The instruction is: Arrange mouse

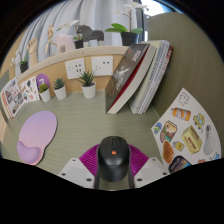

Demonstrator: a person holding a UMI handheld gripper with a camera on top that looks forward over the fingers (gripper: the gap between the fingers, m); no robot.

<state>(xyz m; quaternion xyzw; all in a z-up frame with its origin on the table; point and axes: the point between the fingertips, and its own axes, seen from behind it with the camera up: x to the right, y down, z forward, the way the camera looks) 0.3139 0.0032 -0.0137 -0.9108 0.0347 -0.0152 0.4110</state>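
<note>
Desk surface, mouse clamped between fingers, mousepad beside, leaning books beyond.

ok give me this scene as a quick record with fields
gripper: fingers either side of the mouse; contact not clear
mouse: dark grey with an orange wheel, between the fingers, on the desk mat
mouse pad: purple with a wrist rest, off to one side of the gripper, empty
books: leaning stack beyond the mouse
potted plants: small white pots along the wall beyond the desk
leaflet: printed sheet on the side opposite the mouse pad
</note>
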